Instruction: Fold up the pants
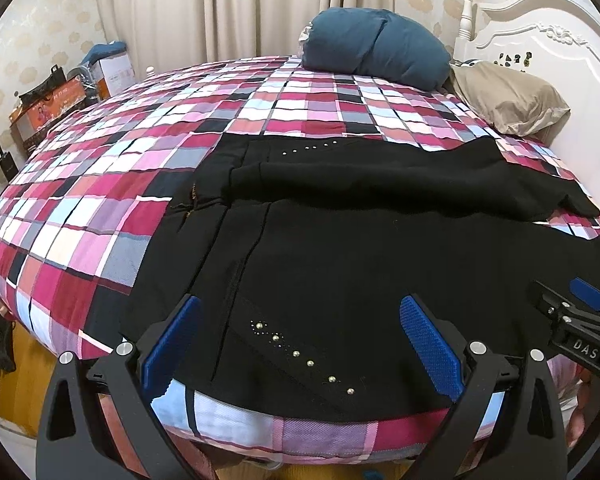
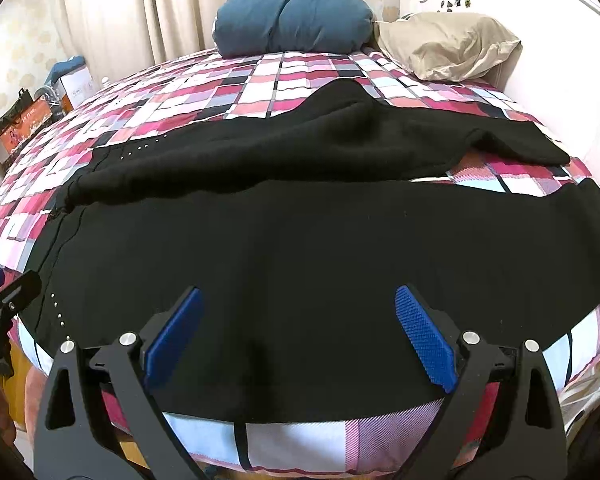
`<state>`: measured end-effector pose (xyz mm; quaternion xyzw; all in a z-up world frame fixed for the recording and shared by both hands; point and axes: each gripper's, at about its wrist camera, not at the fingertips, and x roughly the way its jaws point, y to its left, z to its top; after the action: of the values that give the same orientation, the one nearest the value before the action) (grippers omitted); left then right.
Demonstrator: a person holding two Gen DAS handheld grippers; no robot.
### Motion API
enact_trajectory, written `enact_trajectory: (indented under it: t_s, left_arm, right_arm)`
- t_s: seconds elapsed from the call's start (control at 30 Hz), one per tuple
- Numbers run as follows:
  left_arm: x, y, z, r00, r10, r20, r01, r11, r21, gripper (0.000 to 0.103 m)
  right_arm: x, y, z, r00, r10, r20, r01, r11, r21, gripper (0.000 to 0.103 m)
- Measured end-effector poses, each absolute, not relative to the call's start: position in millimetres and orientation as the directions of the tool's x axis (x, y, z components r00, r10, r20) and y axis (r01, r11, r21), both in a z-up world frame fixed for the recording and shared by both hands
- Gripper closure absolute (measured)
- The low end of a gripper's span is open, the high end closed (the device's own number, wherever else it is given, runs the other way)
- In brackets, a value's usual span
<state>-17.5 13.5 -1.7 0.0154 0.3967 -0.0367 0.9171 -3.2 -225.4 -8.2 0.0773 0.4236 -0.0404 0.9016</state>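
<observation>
Black pants [image 1: 360, 248] lie spread on a plaid bedspread, waist to the left, legs running right. Small silver studs [image 1: 300, 354] mark the near pocket. My left gripper [image 1: 300, 312] is open above the near waist area, empty. My right gripper [image 2: 298, 304] is open above the near leg [image 2: 300, 240], empty. The far leg [image 2: 300, 148] is rumpled, with a raised hump. The right gripper shows at the right edge of the left wrist view [image 1: 572, 312]; the left gripper shows at the left edge of the right wrist view [image 2: 4, 292].
A plaid bedspread [image 1: 120, 200] covers the bed. A blue cushion [image 1: 372, 48] and a beige pillow [image 1: 508, 96] lie at the head, by a white headboard [image 1: 560, 40]. Boxes [image 1: 60, 92] stand beyond the far left side. Curtains hang behind.
</observation>
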Motion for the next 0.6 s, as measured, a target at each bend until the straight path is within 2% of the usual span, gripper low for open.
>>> enact_trajectory:
  t_s: [0.6]
  left_arm:
    - [-10.5, 22.4, -4.9, 0.668, -0.063, -0.742, 0.07, 0.997, -0.022, 0.004]
  right_arm:
    - [0.3, -223.6, -13.7, 0.623, -0.003, -0.782, 0.137, 0.985, 0.105, 0.007]
